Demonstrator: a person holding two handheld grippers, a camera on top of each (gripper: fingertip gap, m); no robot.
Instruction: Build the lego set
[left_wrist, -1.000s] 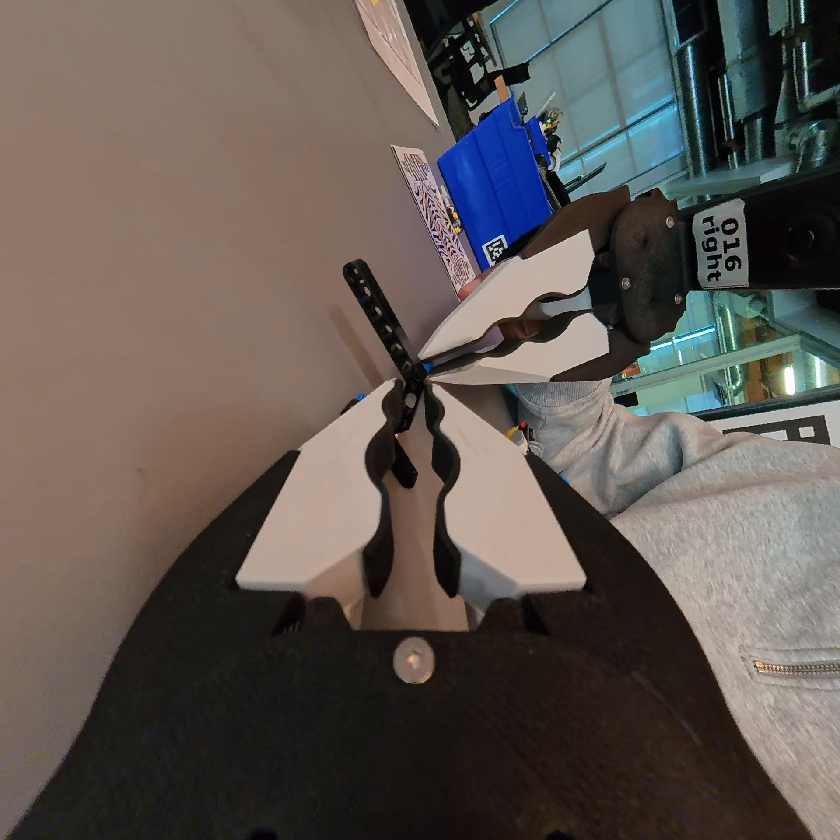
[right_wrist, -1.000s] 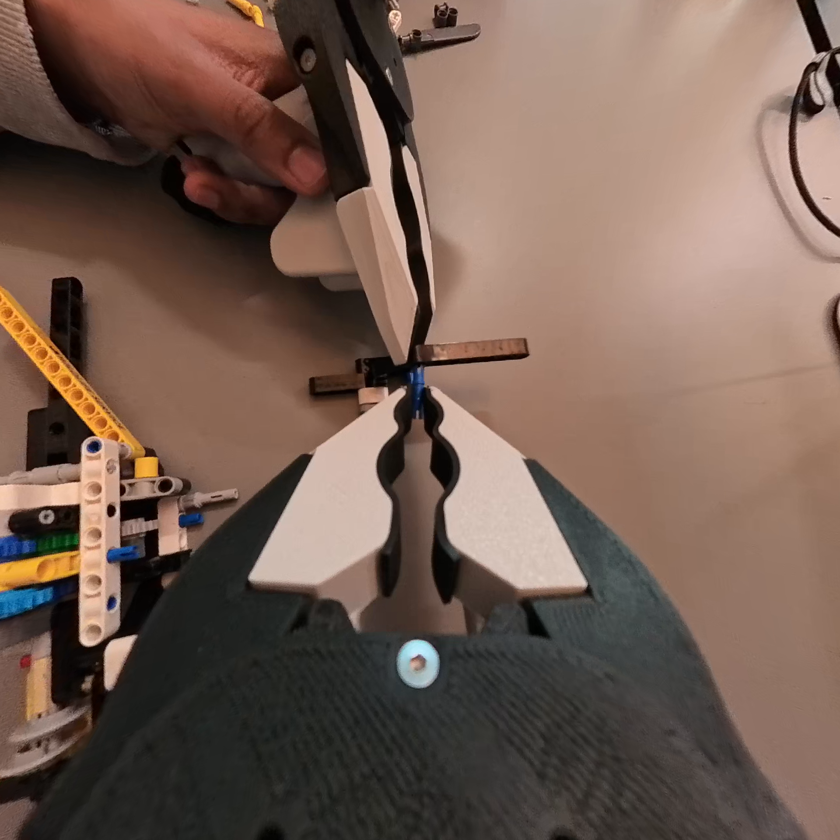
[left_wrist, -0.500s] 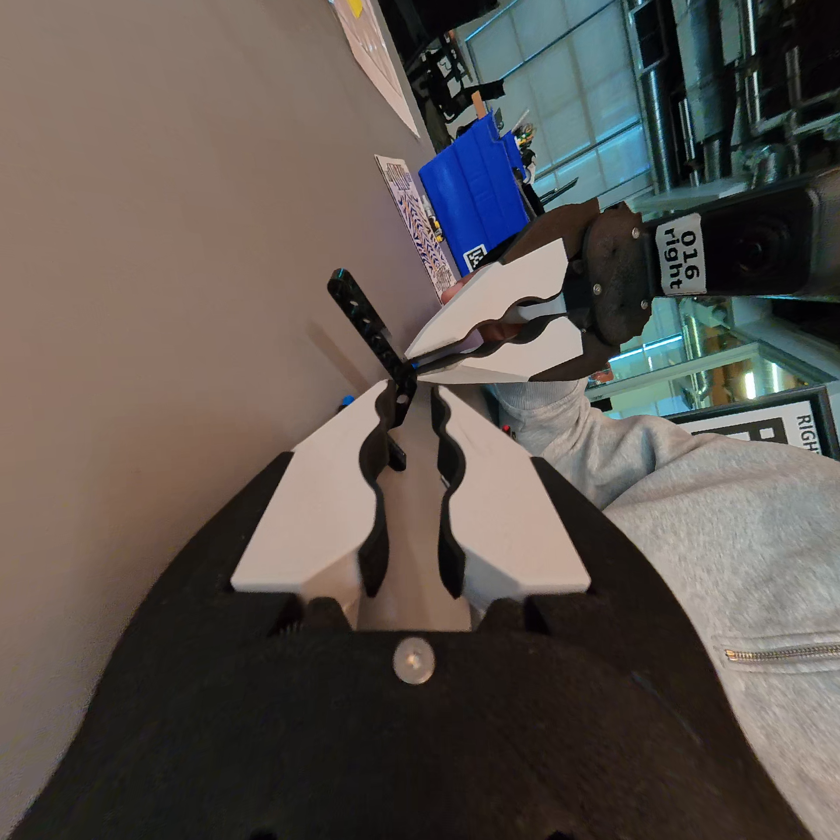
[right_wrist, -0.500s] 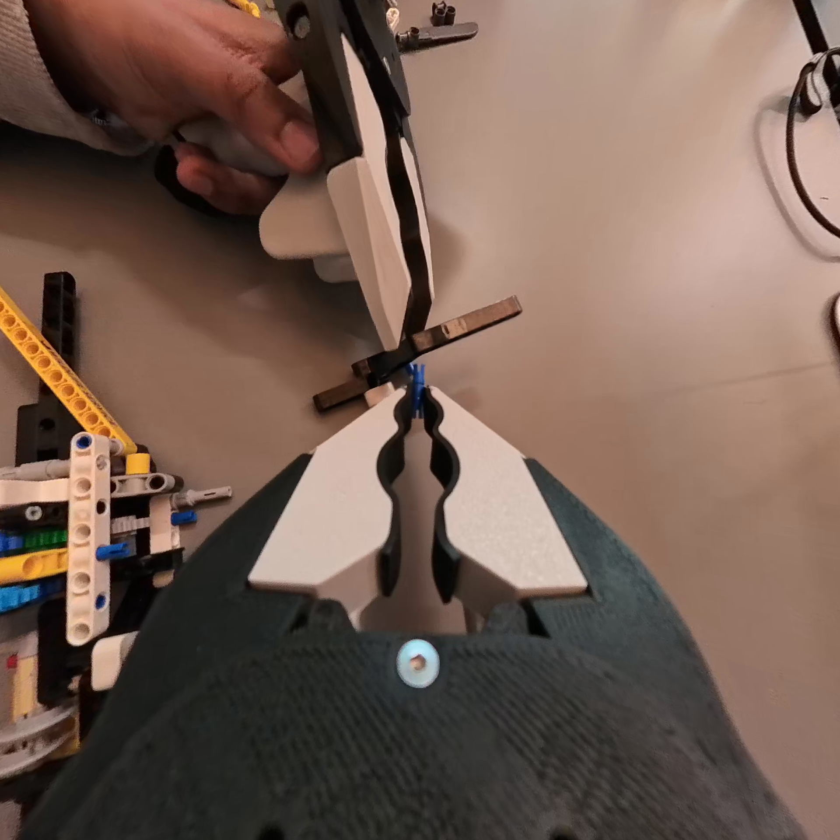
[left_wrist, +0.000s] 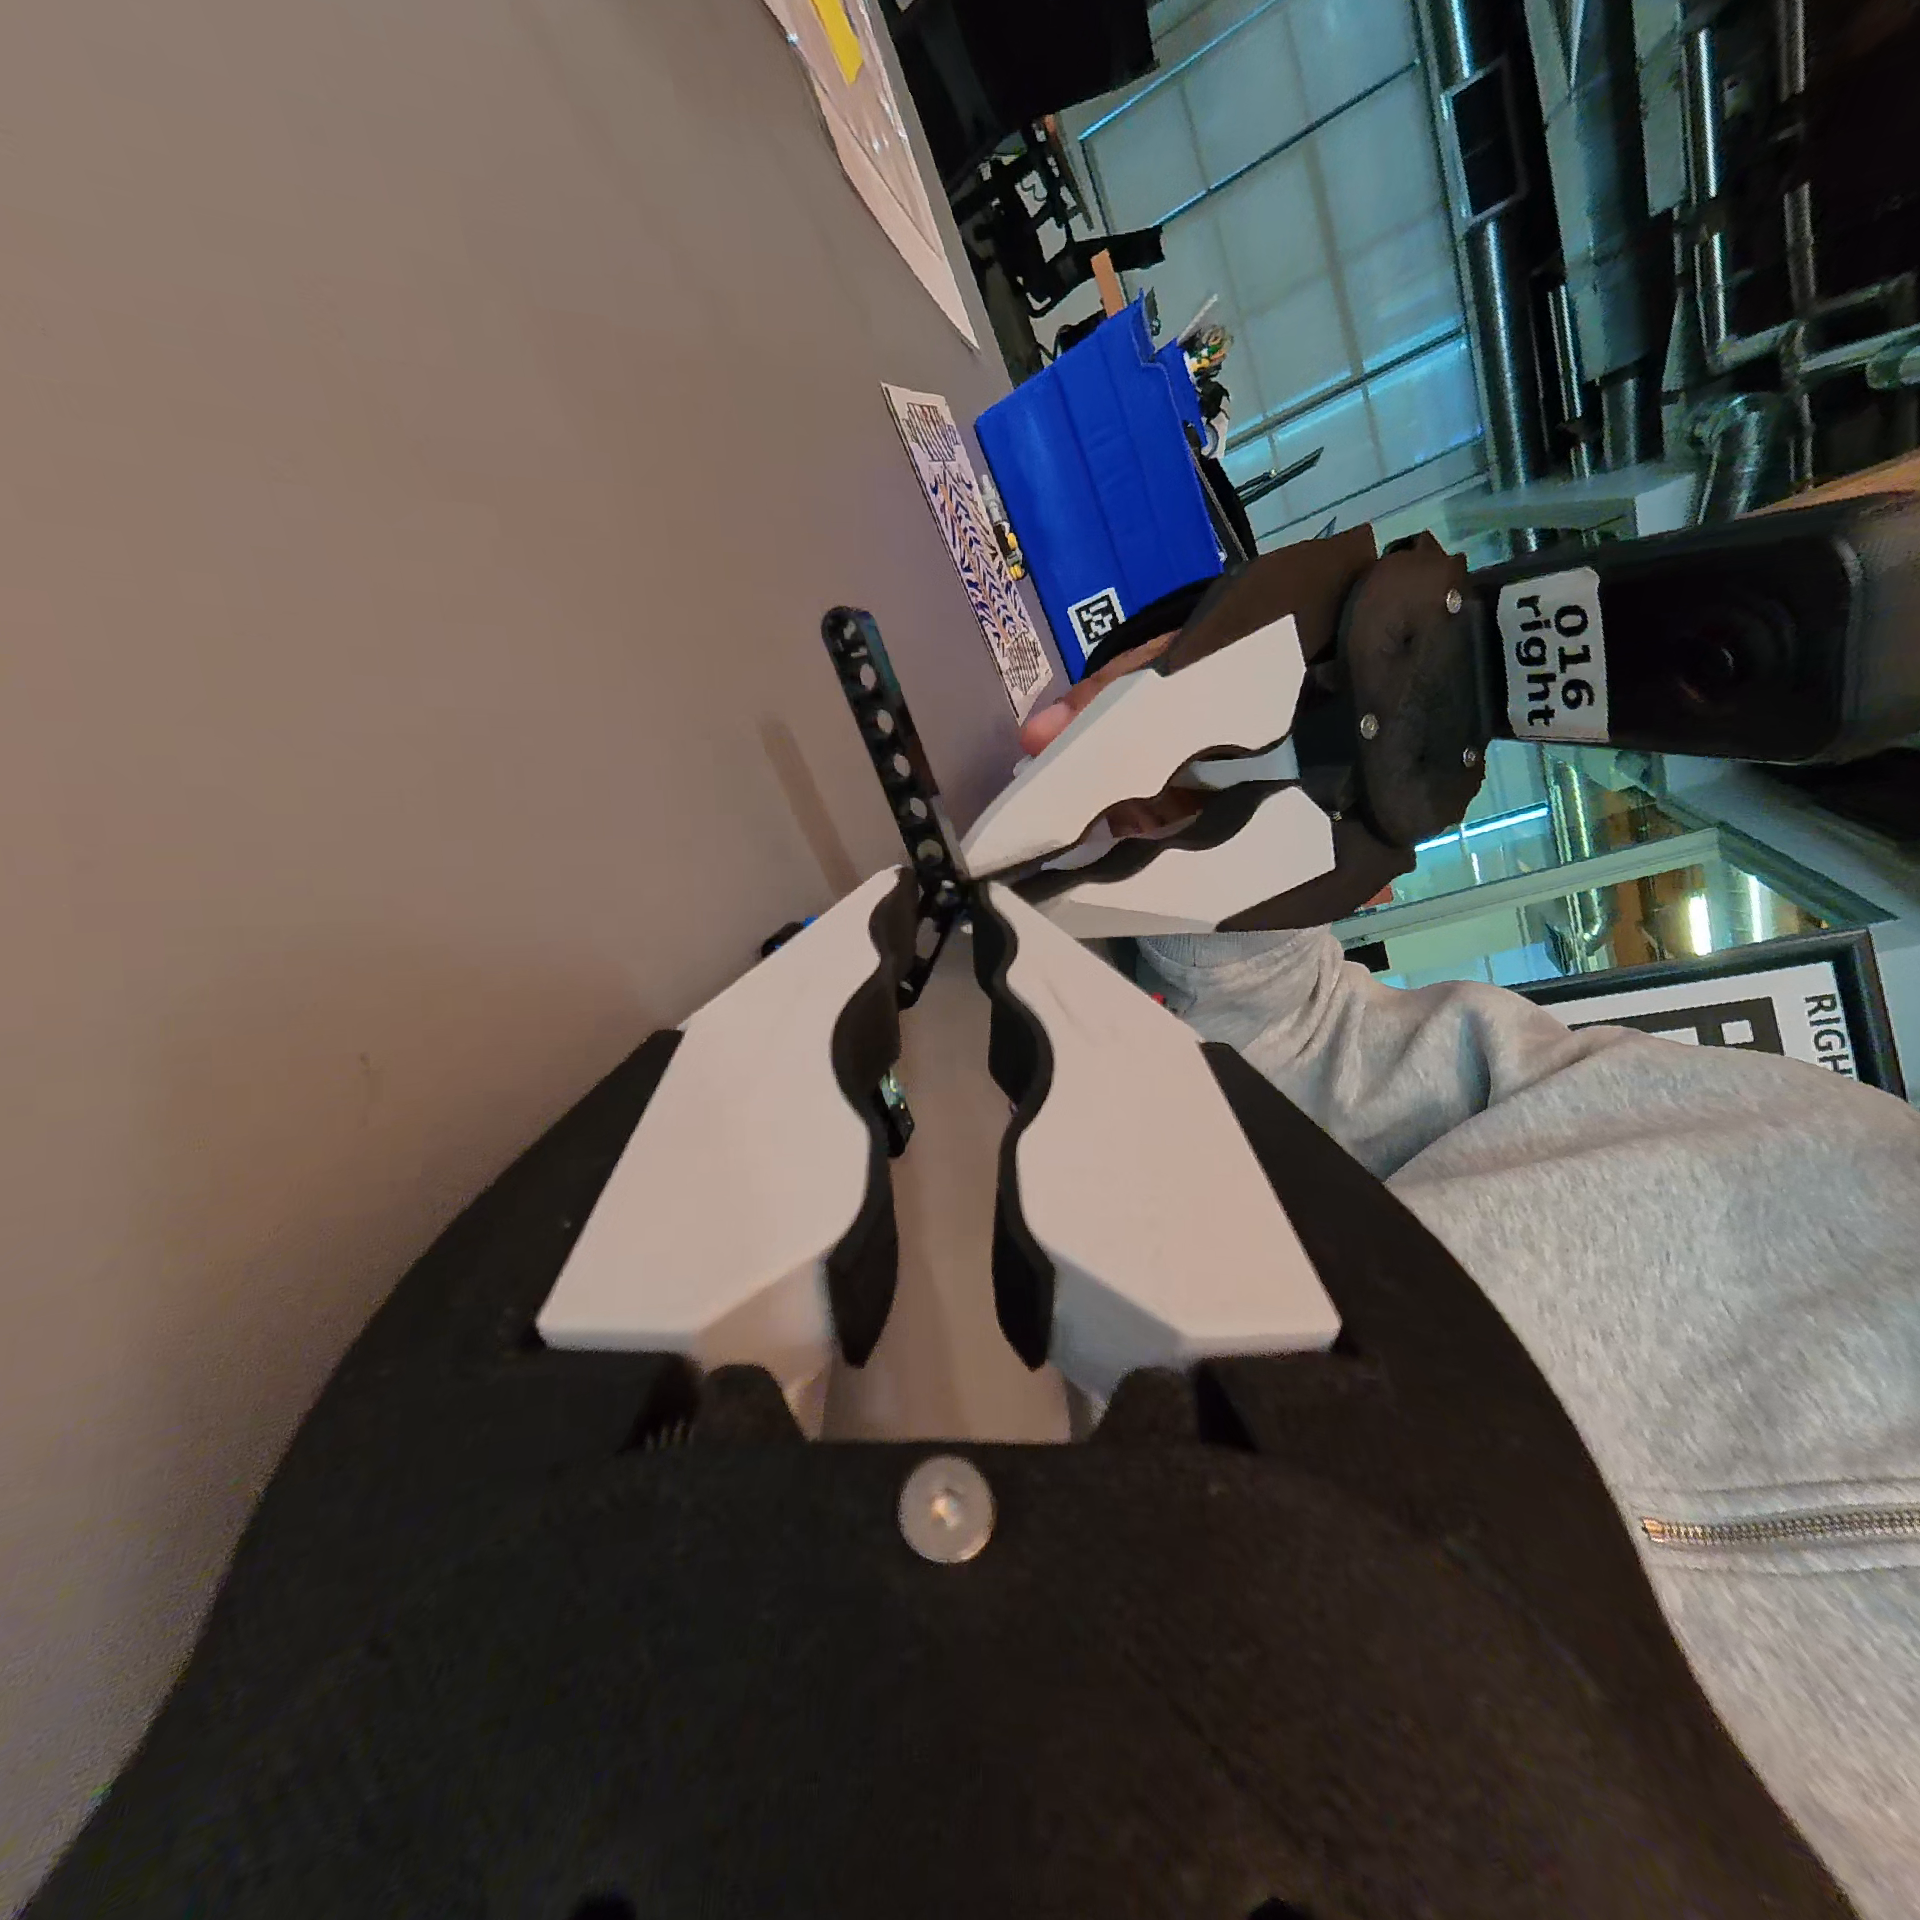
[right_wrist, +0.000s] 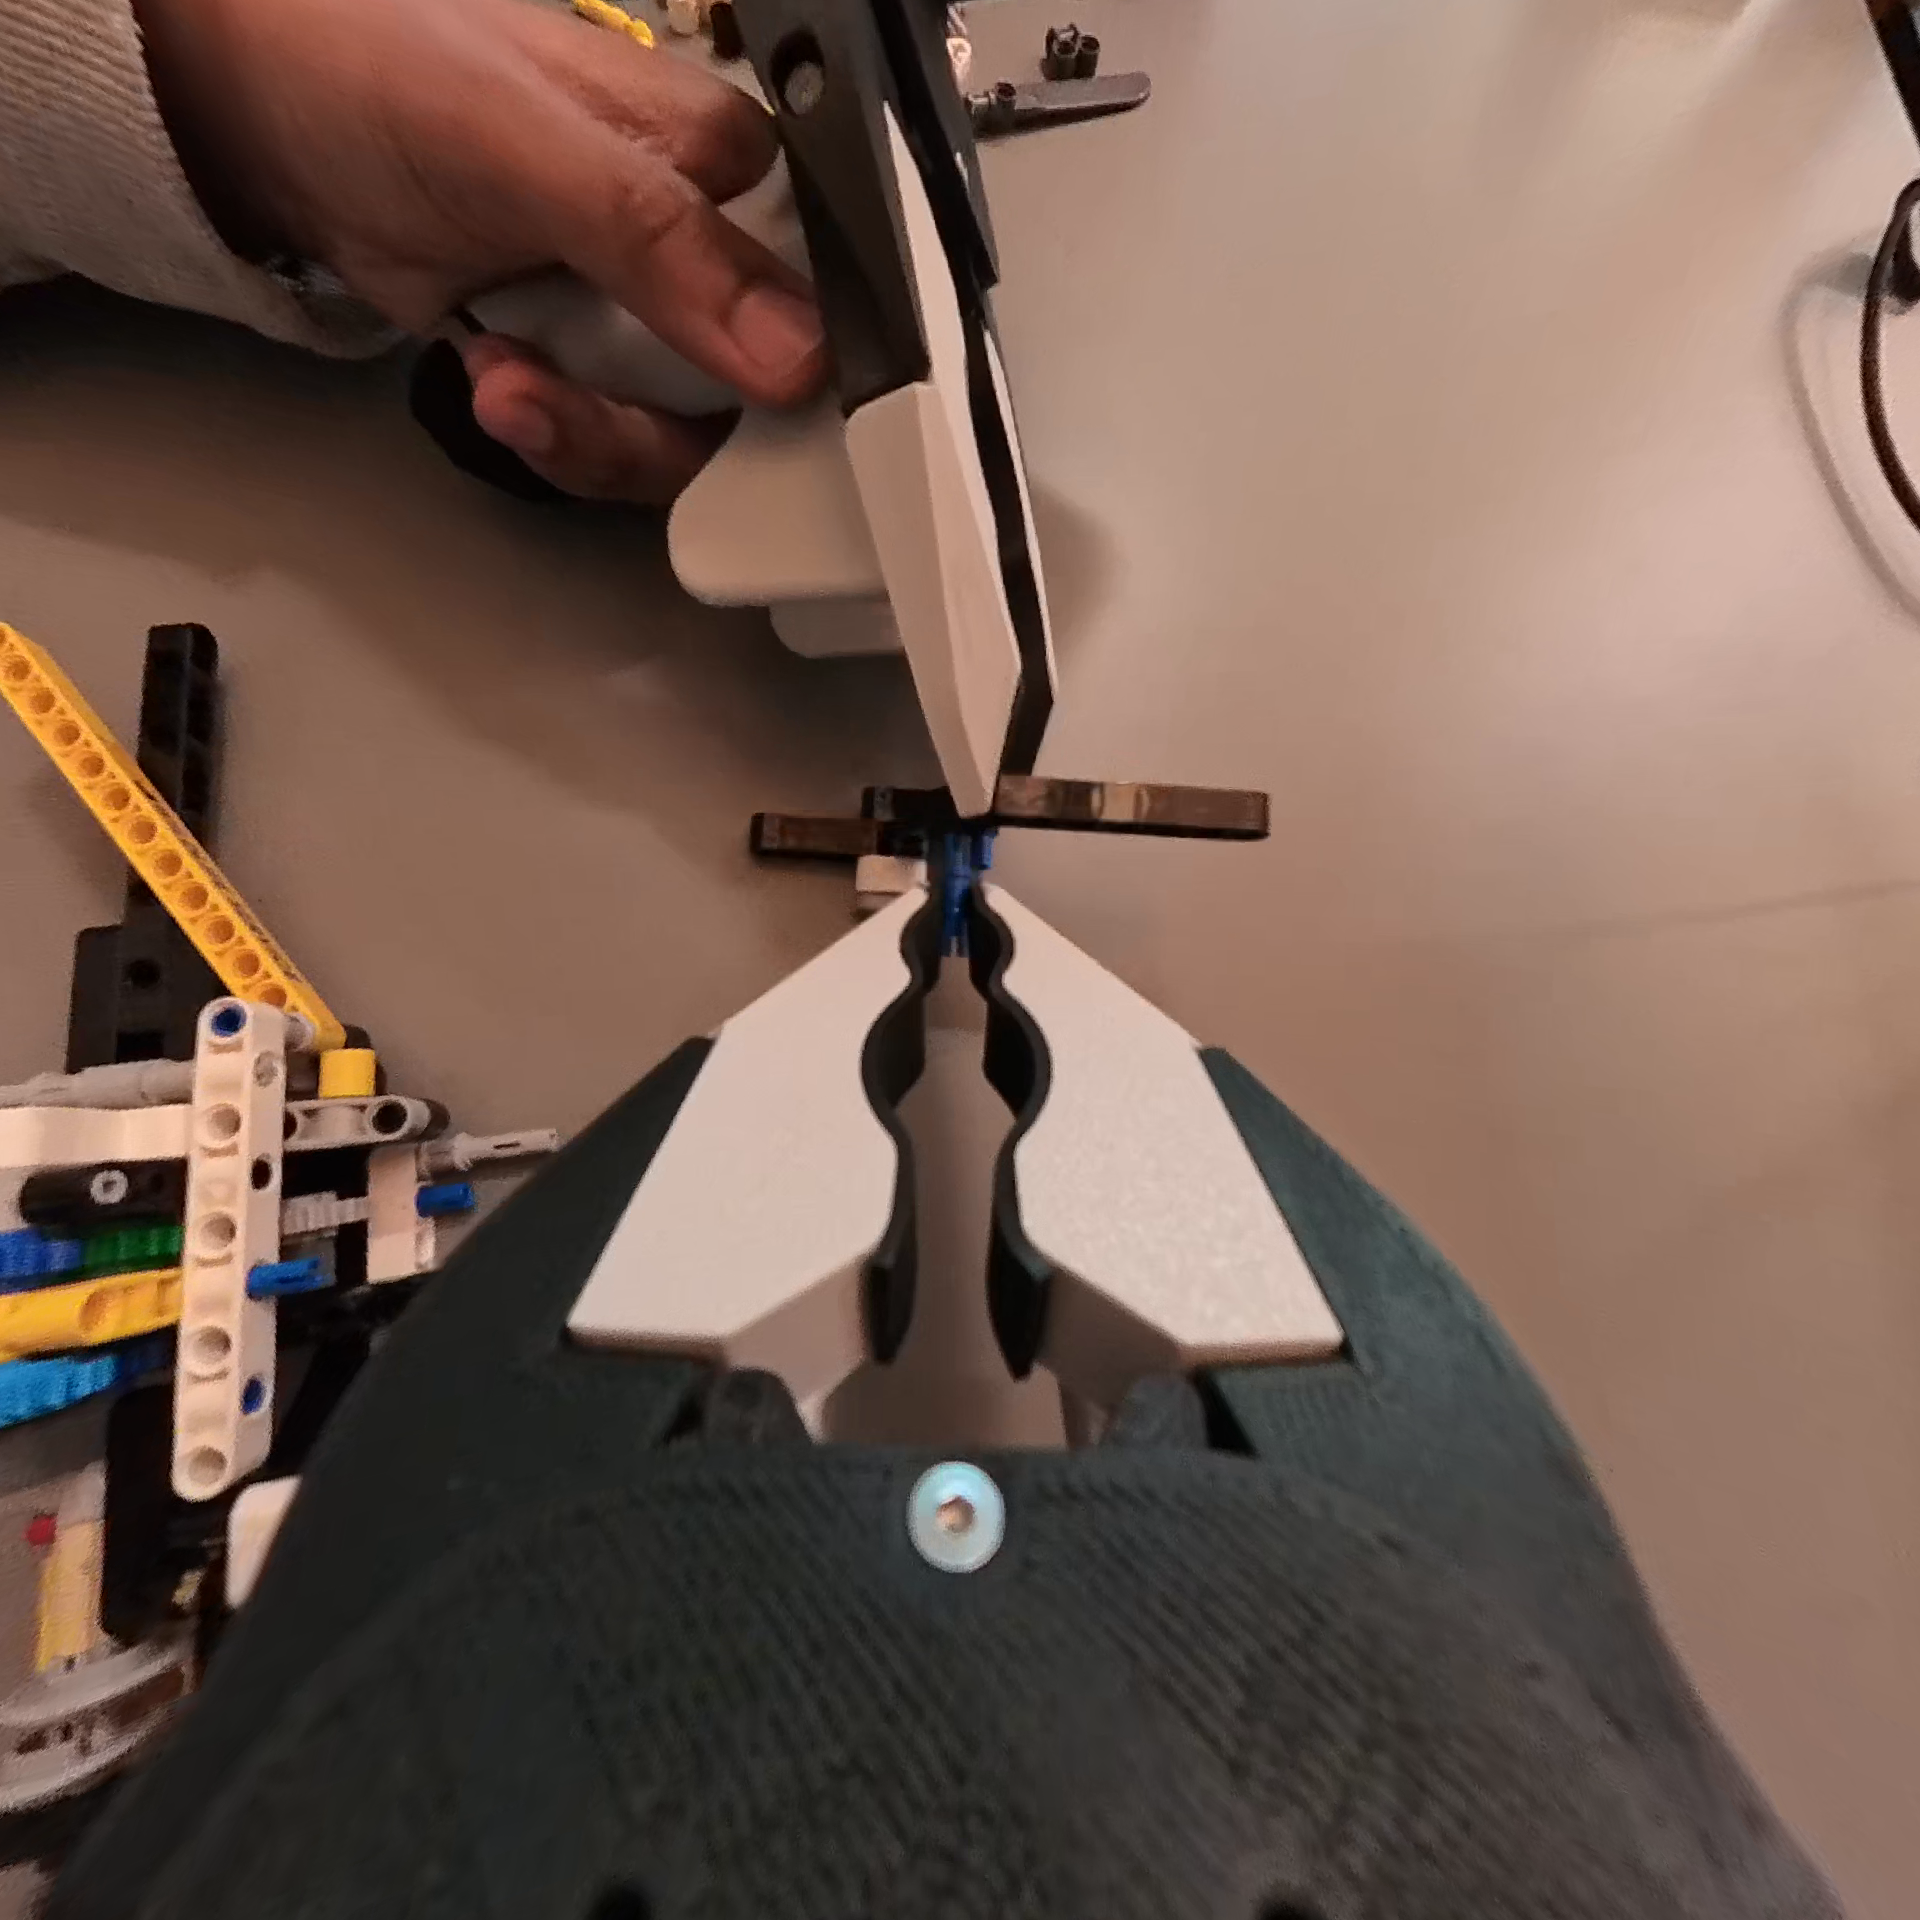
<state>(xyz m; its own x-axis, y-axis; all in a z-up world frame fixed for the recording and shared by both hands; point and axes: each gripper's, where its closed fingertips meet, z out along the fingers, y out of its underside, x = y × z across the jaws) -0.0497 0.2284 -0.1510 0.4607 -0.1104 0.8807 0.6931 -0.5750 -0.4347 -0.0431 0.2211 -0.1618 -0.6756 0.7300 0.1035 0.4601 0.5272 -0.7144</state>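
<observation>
while my left hand-held gripper (left_wrist: 940, 894) clamps the black beam (left_wrist: 883, 727), my right hand-held gripper (right_wrist: 958, 914) pinches a blue pin (right_wrist: 961, 883) against it above the desk (right_wrist: 1455, 623).

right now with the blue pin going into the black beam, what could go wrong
The right gripper pinches the blue pin only at its fingertips, so a skewed push could pop it out. The left gripper grips the black beam near mid-length, so it may pivot under pressure.
</observation>
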